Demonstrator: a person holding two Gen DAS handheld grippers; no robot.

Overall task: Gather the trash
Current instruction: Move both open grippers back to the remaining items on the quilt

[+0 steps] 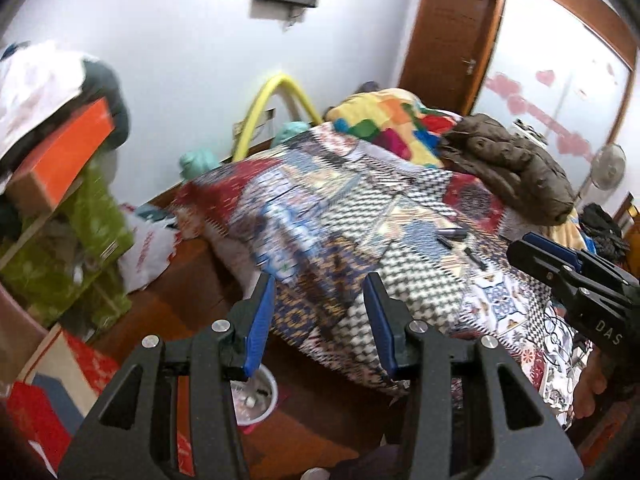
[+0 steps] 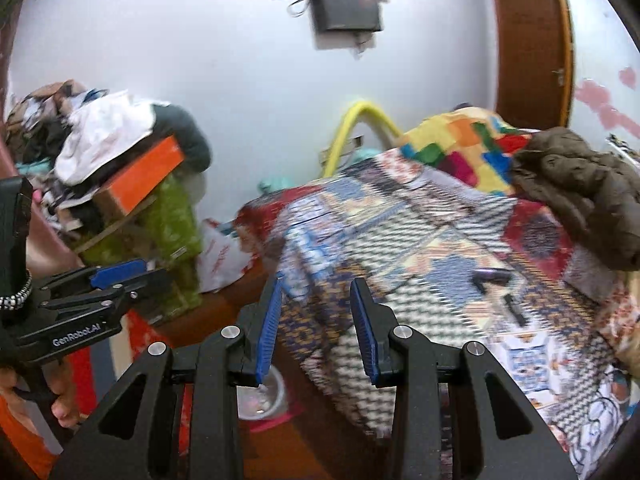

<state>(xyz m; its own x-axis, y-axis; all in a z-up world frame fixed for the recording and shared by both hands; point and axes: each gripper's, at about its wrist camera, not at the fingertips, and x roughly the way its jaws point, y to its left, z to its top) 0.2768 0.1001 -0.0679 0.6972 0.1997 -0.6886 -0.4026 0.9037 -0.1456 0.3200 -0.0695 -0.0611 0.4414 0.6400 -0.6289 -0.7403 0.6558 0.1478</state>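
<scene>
My left gripper (image 1: 320, 300) and right gripper (image 2: 316, 304) gape wide, empty, over the bed (image 1: 400, 208) corner — bare floor (image 1: 192, 312) beside it.

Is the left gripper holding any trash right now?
No. In the left wrist view the left gripper has its blue fingers spread wide apart with only the patterned bedspread visible between them.

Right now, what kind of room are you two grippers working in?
Most likely a lived-in bedroom: a bed under a patchwork cover, a brown jacket dumped on it, and a wooden door behind. Clothes piled on a shelf fit that too.
</scene>
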